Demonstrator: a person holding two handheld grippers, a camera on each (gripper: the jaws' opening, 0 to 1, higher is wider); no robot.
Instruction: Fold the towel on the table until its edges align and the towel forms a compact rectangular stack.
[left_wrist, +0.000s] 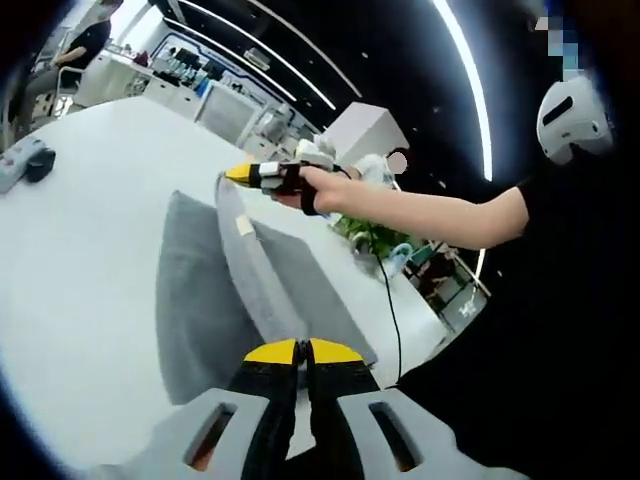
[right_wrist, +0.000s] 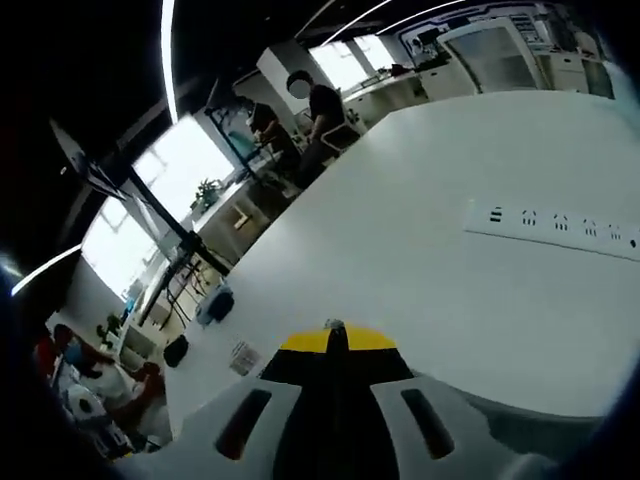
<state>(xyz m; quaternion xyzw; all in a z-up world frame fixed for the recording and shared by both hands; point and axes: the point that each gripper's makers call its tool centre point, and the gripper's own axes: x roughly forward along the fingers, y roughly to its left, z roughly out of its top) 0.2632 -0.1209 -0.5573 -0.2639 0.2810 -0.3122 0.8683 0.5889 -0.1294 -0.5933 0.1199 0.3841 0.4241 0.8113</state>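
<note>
Towel (left_wrist: 250, 290) edge between both grippers' jaws

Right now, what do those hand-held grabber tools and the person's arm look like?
Each gripper has pale grey jaws with slotted cut-outs, black inner fingers and yellow tips: the left gripper and the right gripper. Seen from the left gripper view, the right one has a black-and-white body with a thin black cable hanging down. The person wears a short black sleeve.
</note>
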